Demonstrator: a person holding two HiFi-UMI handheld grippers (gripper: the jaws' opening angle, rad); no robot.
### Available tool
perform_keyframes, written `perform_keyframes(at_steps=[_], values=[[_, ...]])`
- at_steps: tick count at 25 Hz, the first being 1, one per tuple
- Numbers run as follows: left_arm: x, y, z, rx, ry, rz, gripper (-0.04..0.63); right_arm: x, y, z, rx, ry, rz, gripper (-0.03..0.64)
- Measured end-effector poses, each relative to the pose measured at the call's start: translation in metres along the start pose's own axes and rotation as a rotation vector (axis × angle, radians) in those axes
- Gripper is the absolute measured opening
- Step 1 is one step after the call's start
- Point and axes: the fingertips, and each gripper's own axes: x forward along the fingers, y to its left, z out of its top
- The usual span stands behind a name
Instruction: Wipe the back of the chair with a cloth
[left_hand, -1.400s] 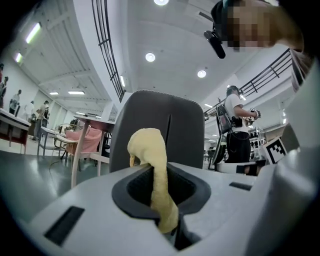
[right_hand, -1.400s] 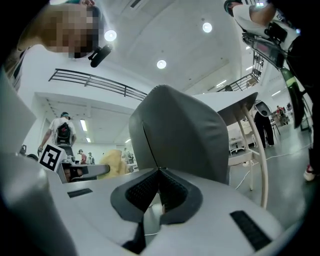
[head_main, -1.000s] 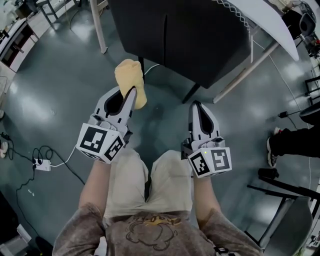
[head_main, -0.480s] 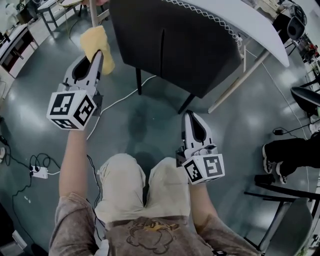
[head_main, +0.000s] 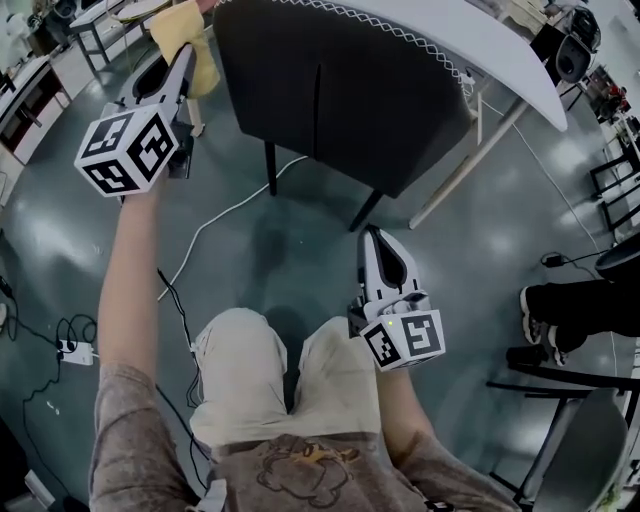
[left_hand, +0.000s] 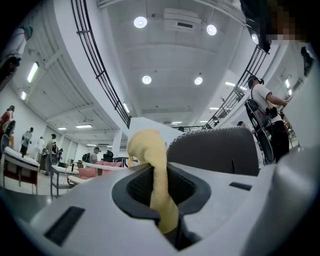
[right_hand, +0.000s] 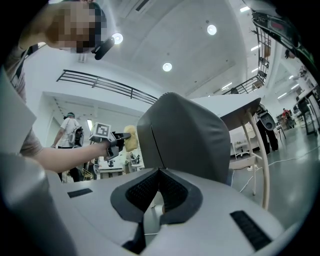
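Observation:
The dark chair back (head_main: 340, 90) stands ahead of me, tucked under a white table (head_main: 490, 45). My left gripper (head_main: 186, 58) is raised at the upper left, shut on a yellow cloth (head_main: 183, 28). The cloth hangs just left of the chair back's top corner, and I cannot tell whether it touches. In the left gripper view the cloth (left_hand: 150, 152) sticks up between the jaws of the left gripper (left_hand: 161, 175), with the chair back (left_hand: 215, 150) to its right. My right gripper (head_main: 373, 236) hangs low over the floor, shut and empty. In the right gripper view the right gripper (right_hand: 159, 172) faces the chair back (right_hand: 185, 132), and the cloth (right_hand: 131, 138) shows beside it.
A white cable (head_main: 225, 215) trails across the grey floor under the chair legs (head_main: 270, 168). The slanted table leg (head_main: 465, 165) is at the right. A seated person's shoes (head_main: 535, 310) and a black metal frame (head_main: 560, 400) lie at the far right. A power strip (head_main: 75, 348) lies at left.
My left gripper has risen with the cloth, from in front of my knees up and left to beside the chair back's top. The right gripper has hardly moved.

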Motion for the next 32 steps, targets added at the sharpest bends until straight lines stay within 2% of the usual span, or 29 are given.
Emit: perform_keyframes(at_steps=[4,11,18,22,32], values=[[0.008,-0.007,0.002,-0.011,-0.015,-0.017,0.053,-0.001,-0.001,0.001,-0.003,0.005,-0.01,0.026],[0.015,-0.051,0.002,-0.015,-0.04,-0.074,0.052,-0.009,-0.006,-0.002,-0.02,0.011,-0.01,0.026],[0.02,-0.118,0.011,0.006,-0.054,-0.182,0.052,-0.022,-0.013,-0.004,-0.027,0.018,-0.027,0.026],[0.021,-0.145,0.015,-0.011,-0.054,-0.21,0.052,-0.03,-0.016,-0.005,-0.025,0.023,-0.038,0.026],[0.018,-0.22,0.026,-0.023,-0.078,-0.337,0.052,-0.046,-0.022,-0.009,-0.028,0.031,-0.06,0.026]])
